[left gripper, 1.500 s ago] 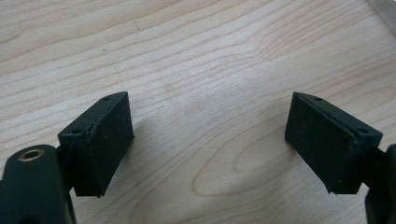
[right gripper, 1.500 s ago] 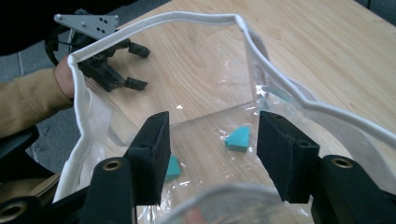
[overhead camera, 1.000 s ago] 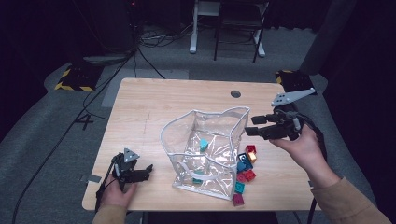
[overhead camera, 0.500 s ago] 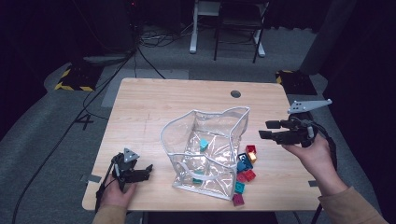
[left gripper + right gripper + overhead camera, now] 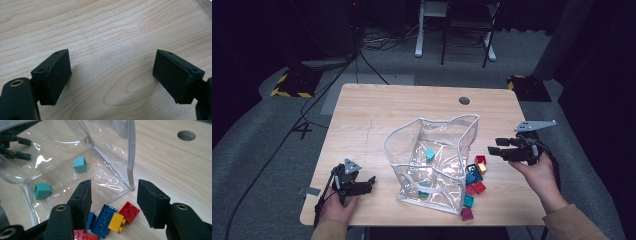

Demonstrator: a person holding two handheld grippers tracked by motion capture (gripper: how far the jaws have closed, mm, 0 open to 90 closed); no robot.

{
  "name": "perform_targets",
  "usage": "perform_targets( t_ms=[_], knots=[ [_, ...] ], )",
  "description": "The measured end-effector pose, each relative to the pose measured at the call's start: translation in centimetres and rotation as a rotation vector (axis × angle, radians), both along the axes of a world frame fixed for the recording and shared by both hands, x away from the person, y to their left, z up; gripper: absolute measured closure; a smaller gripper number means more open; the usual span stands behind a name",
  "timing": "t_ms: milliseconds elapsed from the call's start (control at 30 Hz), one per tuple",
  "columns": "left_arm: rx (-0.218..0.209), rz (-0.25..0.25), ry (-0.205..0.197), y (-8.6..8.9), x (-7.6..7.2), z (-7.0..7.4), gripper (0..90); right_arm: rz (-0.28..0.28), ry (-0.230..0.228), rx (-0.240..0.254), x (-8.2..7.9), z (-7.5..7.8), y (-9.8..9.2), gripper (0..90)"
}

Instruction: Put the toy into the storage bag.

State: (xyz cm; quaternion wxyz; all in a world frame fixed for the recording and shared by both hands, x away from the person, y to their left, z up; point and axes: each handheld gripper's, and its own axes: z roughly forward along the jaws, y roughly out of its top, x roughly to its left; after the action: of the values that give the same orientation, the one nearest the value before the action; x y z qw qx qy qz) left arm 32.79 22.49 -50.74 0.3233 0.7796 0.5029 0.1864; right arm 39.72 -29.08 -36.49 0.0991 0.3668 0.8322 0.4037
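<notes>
Step in hand: the right hand-held gripper (image 5: 498,145) hovers near the desk's right edge, jaws partly apart with nothing between them, aimed at the loose bricks beside the bag; as I judge it, the work is picking a brick to put into the bag.
How to do it well: lower straight over one brick at the outside of the cluster, such as the red brick (image 5: 129,211), so the pads close on its flat sides without nudging its neighbours or snagging the bag wall just beside it.
Caution: the yellow brick (image 5: 117,222) touches the red one and the blue brick (image 5: 103,220); a slanted approach would likely catch two at once.
Left hand-held gripper (image 5: 371,181): near the desk's front left corner, low over the bare desk (image 5: 105,30), jaws wide apart and empty; it could steady the bag rim when the drop comes.
Bag (image 5: 447,132): clear plastic with a white-trimmed rim, standing open near the middle of the desk toward the front edge, its walls creased and glossy.
Inside the bag: two teal bricks (image 5: 80,164), apart from each other on the bag's floor.
Loose bricks (image 5: 475,182): red, blue, yellow, teal and pink, small studded blocks bunched against the bag's right side, toward the front right of the desk.
</notes>
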Motion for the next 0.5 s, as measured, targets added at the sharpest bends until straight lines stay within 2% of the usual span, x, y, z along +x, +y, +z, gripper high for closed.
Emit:
perform_targets(
  t_ms=[267, 500],
  knots=[
    [-0.001, 0.000, 0.000, 0.0, 0.0, 0.0, 15.6, -0.033, 0.037, -0.032, 0.9, -3.6, 0.4, 45.7],
    [0.000, 0.000, 0.000, 0.0, 0.0, 0.0, 15.6, -0.060, 0.066, -0.051, 1.7, -6.0, 0.6, 45.8]
  ],
)
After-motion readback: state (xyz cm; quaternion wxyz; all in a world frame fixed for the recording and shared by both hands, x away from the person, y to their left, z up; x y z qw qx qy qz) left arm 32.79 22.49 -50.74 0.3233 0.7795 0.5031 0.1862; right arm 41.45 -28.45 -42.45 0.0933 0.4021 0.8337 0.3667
